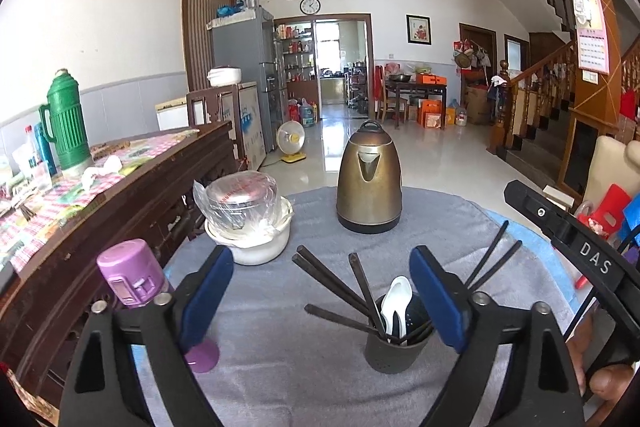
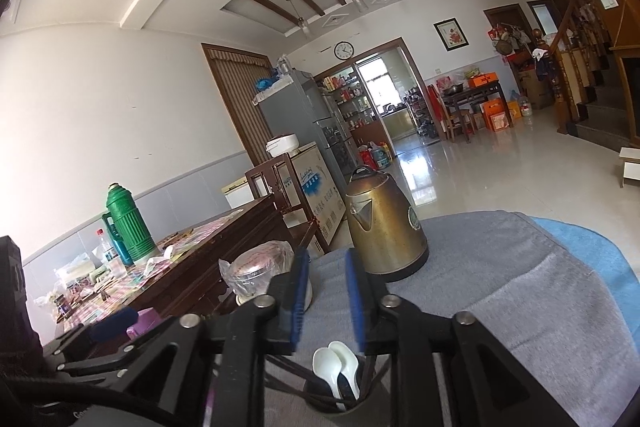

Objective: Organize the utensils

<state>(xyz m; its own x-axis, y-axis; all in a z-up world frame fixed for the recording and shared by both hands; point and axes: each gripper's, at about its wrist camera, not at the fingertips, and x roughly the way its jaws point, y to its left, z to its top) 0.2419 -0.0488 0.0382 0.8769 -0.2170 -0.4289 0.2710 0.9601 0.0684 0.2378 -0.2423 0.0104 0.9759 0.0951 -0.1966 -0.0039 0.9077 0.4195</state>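
We look along two black hand-held grippers with blue ribbed pads, over a round table covered by a soft grey towel (image 1: 280, 379). The left gripper (image 1: 322, 293) is spread wide with nothing between its pads. The right gripper (image 2: 327, 297) stands narrowly parted, also holding nothing. The task's things sit near the table's near edge: a small dark grey plastic cup-shaped utensil holder (image 1: 394, 351), with two glossy white plastic soup spoons (image 1: 394, 301) standing in it and a fan of thin, dark, square-cut chopsticks (image 1: 340, 285) leaning out toward the far-left. We judge the sorting nearly or fully done, since no loose utensil shows on the towel. The holder looks light and top-heavy with the long sticks splayed to one side, so a nudge from either gripper's arm could tip it, and the sticks would scatter and roll across the cloth. The smooth spoons could slip from a pinch. Near the far edge stands a tall bronze-coloured metal electric kettle (image 1: 370, 179) with a dulled sheen. At the left edge are a white ceramic bowl holding a plastic-wrapped clear container (image 1: 246, 217), and a purple plastic bottle (image 1: 136, 277), close beside the left gripper and easily knocked.
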